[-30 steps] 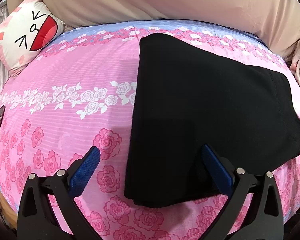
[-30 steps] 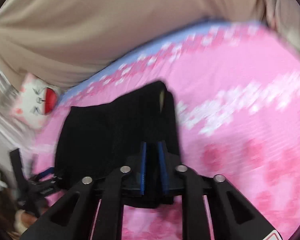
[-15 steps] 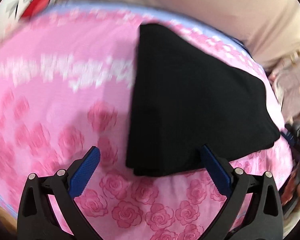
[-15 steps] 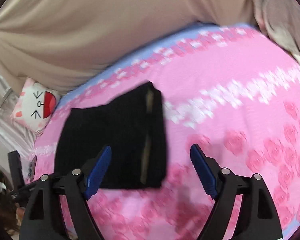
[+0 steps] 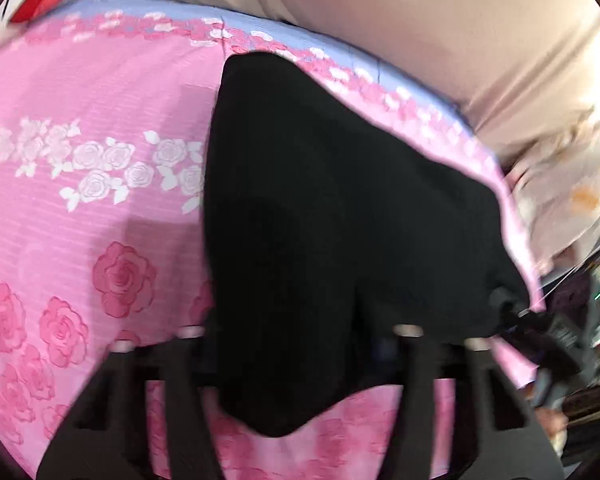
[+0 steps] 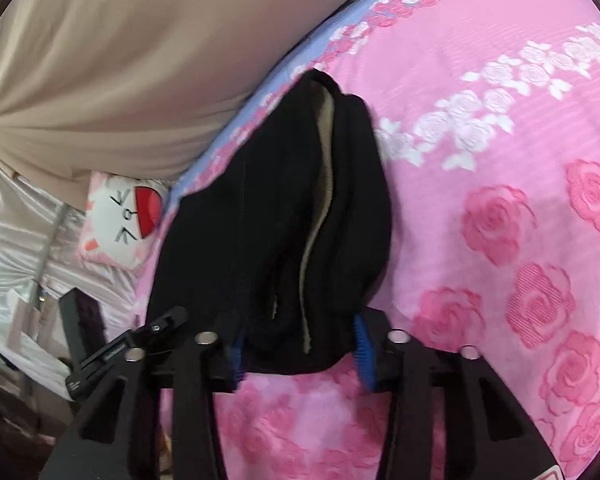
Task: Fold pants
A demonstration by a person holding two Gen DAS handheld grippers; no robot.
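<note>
The folded black pants (image 5: 340, 220) lie on the pink rose bedspread (image 5: 80, 200). In the left wrist view my left gripper (image 5: 296, 344) is closed on the near edge of the pants, whose cloth bulges over and hides the fingertips. In the right wrist view the pants (image 6: 268, 220) show a beige inner lining. My right gripper (image 6: 298, 350) has its blue pads (image 6: 362, 360) pressed on either side of the thick near end of the pants. The left gripper also shows in the right wrist view (image 6: 112, 352).
A white cat-face pillow (image 6: 124, 220) lies at the bed's far corner. A beige curtain (image 6: 120, 60) hangs behind the bed. The bed edge drops off on the right of the left wrist view (image 5: 516, 240), with clutter beyond.
Both grippers were open half a second ago. They have moved forward and closed on the near ends of the pants, and the cloth is bunched up.
</note>
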